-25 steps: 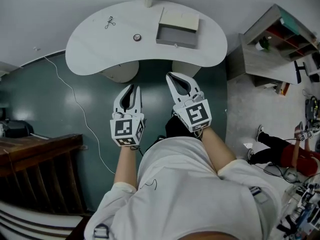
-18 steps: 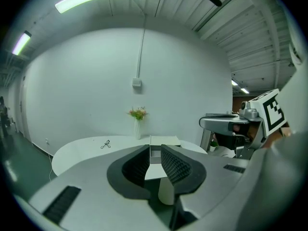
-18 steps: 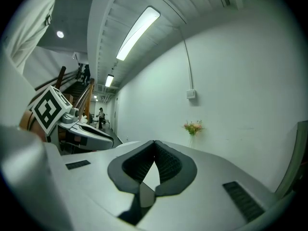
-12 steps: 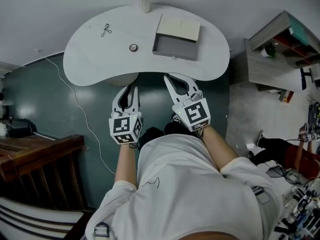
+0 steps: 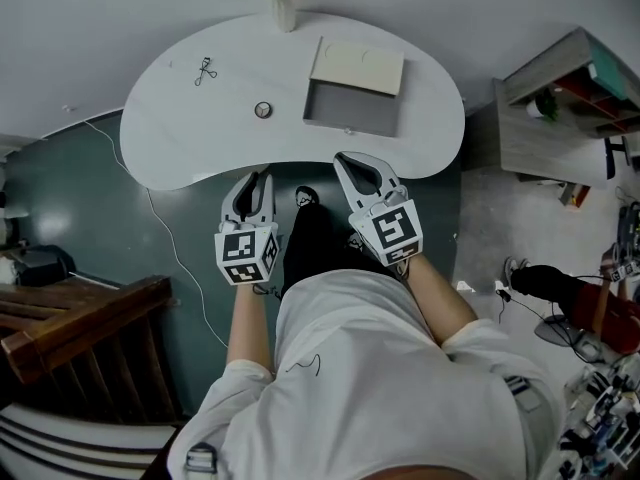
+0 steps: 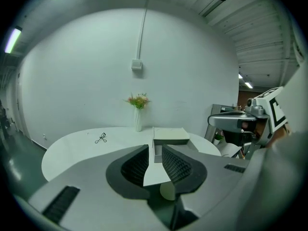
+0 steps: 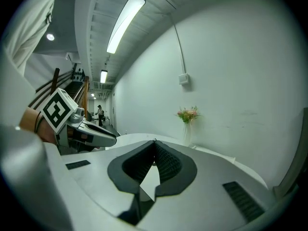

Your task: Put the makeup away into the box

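A white kidney-shaped table (image 5: 180, 138) holds a grey box (image 5: 352, 108) with its pale lid (image 5: 358, 66) tipped back. A round compact (image 5: 263, 110) and an eyelash curler (image 5: 206, 70) lie to the left of the box. My left gripper (image 5: 257, 178) hovers at the table's near edge, below the compact. Its jaws have just been opening a little and stand slightly open with nothing between them (image 6: 155, 147). My right gripper (image 5: 350, 160) is shut and empty (image 7: 155, 142), at the edge just in front of the box. The left gripper view shows the box (image 6: 171, 134) and the curler (image 6: 100, 138) ahead.
A vase of flowers (image 5: 281, 8) stands at the table's back edge. A shelf unit (image 5: 560, 98) is at the right, dark wooden stairs (image 5: 80, 318) at the left. A white cable (image 5: 160, 228) runs over the green floor. A person (image 5: 570, 303) sits on the floor at the right.
Both grippers have moved forward together and now reach the table's near edge. The table has grown larger and closer in the head view.
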`<state>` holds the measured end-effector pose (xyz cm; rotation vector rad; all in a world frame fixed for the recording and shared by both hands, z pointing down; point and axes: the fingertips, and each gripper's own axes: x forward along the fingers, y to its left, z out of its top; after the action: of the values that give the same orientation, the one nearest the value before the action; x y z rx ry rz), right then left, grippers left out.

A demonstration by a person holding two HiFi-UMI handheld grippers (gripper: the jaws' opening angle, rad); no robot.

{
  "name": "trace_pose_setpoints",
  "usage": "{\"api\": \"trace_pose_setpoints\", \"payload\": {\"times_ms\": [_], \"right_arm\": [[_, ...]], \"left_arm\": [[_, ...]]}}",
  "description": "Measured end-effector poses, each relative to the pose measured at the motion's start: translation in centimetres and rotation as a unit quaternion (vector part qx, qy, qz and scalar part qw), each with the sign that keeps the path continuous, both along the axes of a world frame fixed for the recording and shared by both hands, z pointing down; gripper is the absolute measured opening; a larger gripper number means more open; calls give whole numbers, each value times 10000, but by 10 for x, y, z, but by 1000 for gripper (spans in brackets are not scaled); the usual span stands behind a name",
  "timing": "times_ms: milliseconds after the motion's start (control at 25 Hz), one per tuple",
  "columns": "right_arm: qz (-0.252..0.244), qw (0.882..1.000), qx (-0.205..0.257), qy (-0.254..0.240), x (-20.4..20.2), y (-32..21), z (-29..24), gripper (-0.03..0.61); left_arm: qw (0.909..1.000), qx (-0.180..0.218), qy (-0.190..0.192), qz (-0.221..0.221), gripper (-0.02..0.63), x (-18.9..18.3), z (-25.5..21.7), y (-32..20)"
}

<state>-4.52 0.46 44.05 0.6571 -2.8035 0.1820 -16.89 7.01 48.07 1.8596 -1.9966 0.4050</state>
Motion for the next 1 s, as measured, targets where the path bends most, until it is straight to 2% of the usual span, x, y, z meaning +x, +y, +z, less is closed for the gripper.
{"api": "trace_pose_setpoints", "payload": {"times_ms": [440, 680, 840, 1000], "right_arm": [[113, 9987, -102, 488, -59, -78, 29, -2], [206, 9966, -307, 741, -100, -107, 45, -2], [374, 9946, -362, 901, -112, -122, 54, -2], [483, 9927, -437, 1014, -116, -131, 62, -2]], "left_arm": [[9981, -463, 155, 363, 110, -70, 51, -87], [9931, -873, 242, 744, 144, -107, 93, -128], [9865, -1207, 188, 1089, 161, -120, 126, -142], [9726, -1747, -44, 1532, 182, -123, 163, -147]]}}
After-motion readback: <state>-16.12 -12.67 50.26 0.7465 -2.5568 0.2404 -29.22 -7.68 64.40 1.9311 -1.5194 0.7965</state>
